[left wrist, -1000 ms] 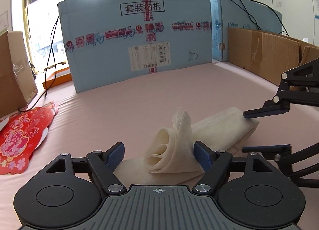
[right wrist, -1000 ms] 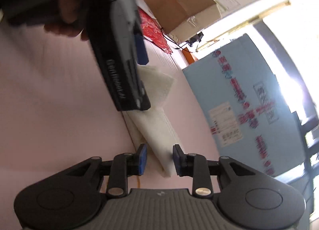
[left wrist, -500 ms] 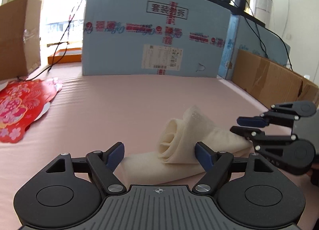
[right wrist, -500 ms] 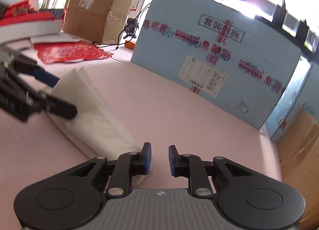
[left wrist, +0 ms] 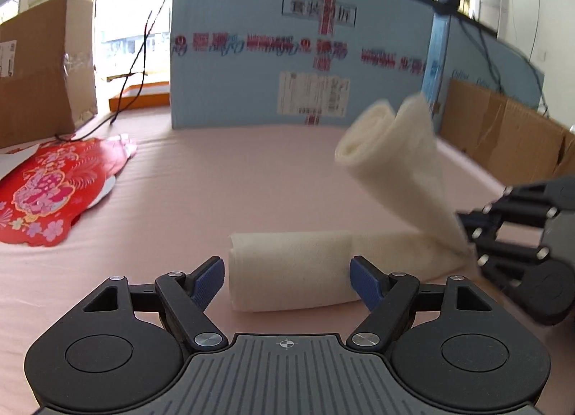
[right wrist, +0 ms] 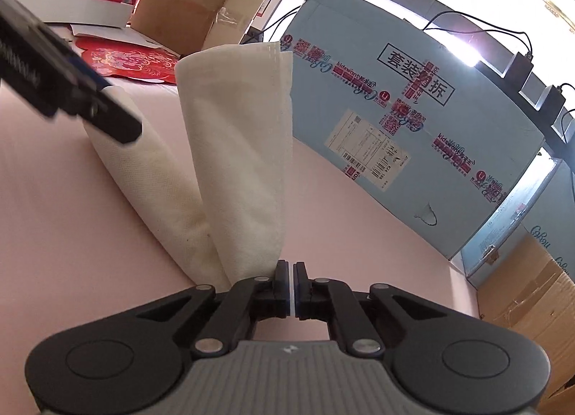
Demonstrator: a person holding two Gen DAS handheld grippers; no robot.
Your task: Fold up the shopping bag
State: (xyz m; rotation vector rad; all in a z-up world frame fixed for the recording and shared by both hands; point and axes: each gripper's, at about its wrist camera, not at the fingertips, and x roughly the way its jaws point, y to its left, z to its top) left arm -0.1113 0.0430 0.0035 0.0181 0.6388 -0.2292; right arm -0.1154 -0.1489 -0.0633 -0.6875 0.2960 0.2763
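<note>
One shopping bag (right wrist: 233,149): right gripper (right wrist: 291,280) apparently pinches it; left gripper (left wrist: 287,280) wide, empty.

Storeroom-like workspace: pink-covered table (left wrist: 215,181) ringed by blue shipping carton (left wrist: 287,66), brown cardboard boxes (left wrist: 39,66), cables

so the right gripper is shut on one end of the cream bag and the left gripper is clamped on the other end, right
Not quite. The right gripper is shut on one end of the cream bag, but the left gripper is not clamped: the left wrist view shows its jaws standing wide, either side of the bag's other end, pads not pressing it.
</note>
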